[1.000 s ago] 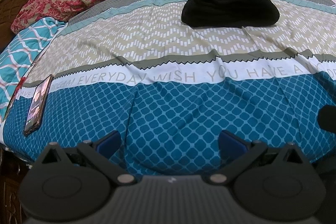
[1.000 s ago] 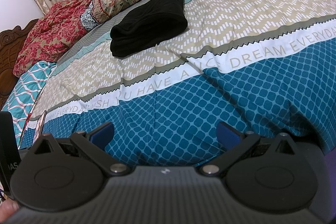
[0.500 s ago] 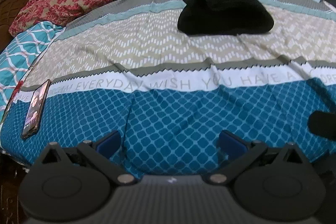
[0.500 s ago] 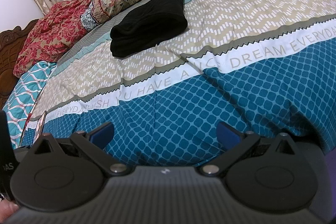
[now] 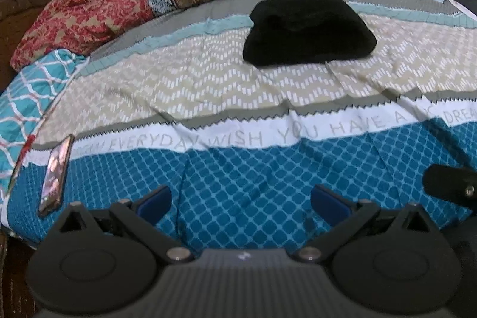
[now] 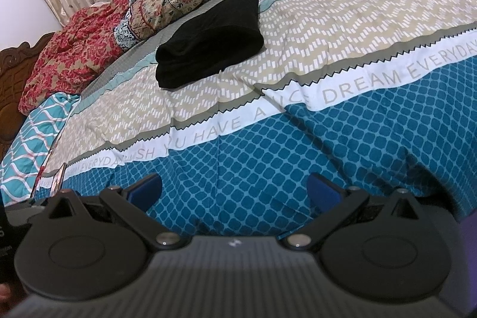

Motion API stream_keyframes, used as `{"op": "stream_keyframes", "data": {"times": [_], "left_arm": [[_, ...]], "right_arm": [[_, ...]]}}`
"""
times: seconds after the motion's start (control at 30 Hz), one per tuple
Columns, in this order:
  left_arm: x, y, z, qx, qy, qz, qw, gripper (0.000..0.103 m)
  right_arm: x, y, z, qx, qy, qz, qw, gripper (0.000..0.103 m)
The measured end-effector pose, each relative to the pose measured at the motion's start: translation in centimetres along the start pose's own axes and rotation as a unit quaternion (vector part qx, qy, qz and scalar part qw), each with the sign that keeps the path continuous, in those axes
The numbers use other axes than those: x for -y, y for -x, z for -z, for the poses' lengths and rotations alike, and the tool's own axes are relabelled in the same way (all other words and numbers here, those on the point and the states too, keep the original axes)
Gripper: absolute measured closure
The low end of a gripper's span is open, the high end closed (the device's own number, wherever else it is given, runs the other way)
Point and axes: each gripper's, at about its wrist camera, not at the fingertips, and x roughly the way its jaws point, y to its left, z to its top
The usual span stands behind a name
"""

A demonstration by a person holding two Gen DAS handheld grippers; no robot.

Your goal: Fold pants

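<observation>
Well apart — pants (image 5: 308,30) beyond each claw (image 5: 241,203), gaping.

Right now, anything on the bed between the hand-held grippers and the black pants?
Nothing visible. Only bare bedspread lies between both open hand-held grippers, left and right, and the folded black pants. The phone lies off to the left edge, clear of the path.

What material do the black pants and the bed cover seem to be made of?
Pants: probably soft knit or fleece; matte black, no sheen, rounded thick folds. The weave is not visible.
Bed cover: likely thin printed woven cotton or a blend; matte, with fine sharp creases and crisp printed letters.
</observation>
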Motion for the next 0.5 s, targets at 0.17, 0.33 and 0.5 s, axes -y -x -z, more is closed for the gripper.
{"op": "stream_keyframes", "data": {"times": [0.17,0.33,0.5], "left_arm": [[0.0,0.1,-0.9,0.003,-0.002,-0.010,0.9999,0.000],[0.2,-0.1,-1.5,-0.002,-0.006,-0.015,0.9999,0.000],[0.4,-0.3,-1.8,-0.008,-0.009,-0.019,0.9998,0.000]], "right_arm": [[0.3,0.2,-0.3,0.006,-0.002,0.002,1.000,0.000],[0.5,0.7,-1.0,0.017,-0.002,0.000,1.000,0.000],[0.4,1.1,-1.7,0.026,0.003,-0.007,1.000,0.000]]}}
